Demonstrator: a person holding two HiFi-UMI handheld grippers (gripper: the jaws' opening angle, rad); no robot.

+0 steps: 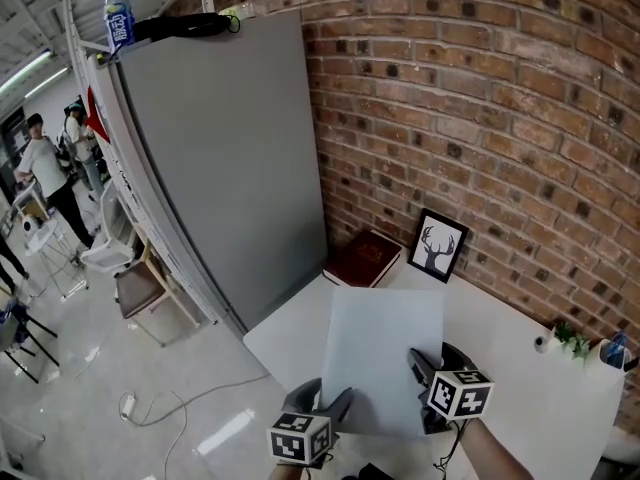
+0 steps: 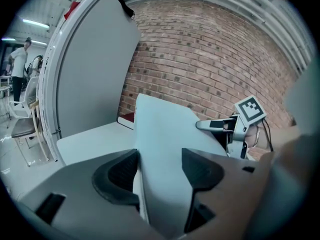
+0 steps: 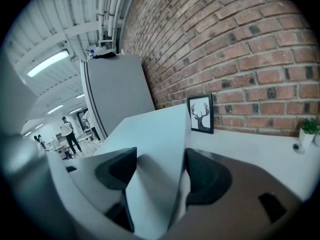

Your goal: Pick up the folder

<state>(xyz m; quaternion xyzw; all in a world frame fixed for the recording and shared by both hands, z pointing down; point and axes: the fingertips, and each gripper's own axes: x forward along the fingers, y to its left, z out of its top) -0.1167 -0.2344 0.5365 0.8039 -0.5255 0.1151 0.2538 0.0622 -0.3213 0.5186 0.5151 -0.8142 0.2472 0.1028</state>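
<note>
**Folder** (image 1: 385, 353) (image 2: 165, 134) (image 3: 155, 139): pale grey-white, flat and plain. Was held over the near half of the surface (image 1: 520, 368), with its near edge past the surface's front edge. In both gripper views rose away from the jaws and seemed to be lifted off the surface.

**Left gripper** (image 1: 328, 400) (image 2: 160, 171): was clamped on the folder's near left corner, at the surface's front edge. Had the sheet pinched between its dark pads.

**Right gripper** (image 1: 425, 388) (image 3: 160, 169): was clenched on the folder's near right edge, above the surface's front. Had one jaw over the sheet and one under.

**Book** (image 1: 363, 258): dark red and closed. Lay flat at the surface's far left corner.

**Framed deer picture** (image 1: 438, 245) (image 3: 201, 113): black frame. Stood upright at the surface's far edge, against the brick wall (image 1: 480, 98).

**Small plant** (image 1: 572, 340) (image 3: 309, 129): in a white pot. Stood at the surface's far right end, by the wall.

**Grey cabinet** (image 1: 220, 148): tall. Stood just left of the surface and carried a bottle (image 1: 118, 13) on top.

**Persons** (image 1: 45, 168): stood well to the left of the surface, beyond the cabinet.
</note>
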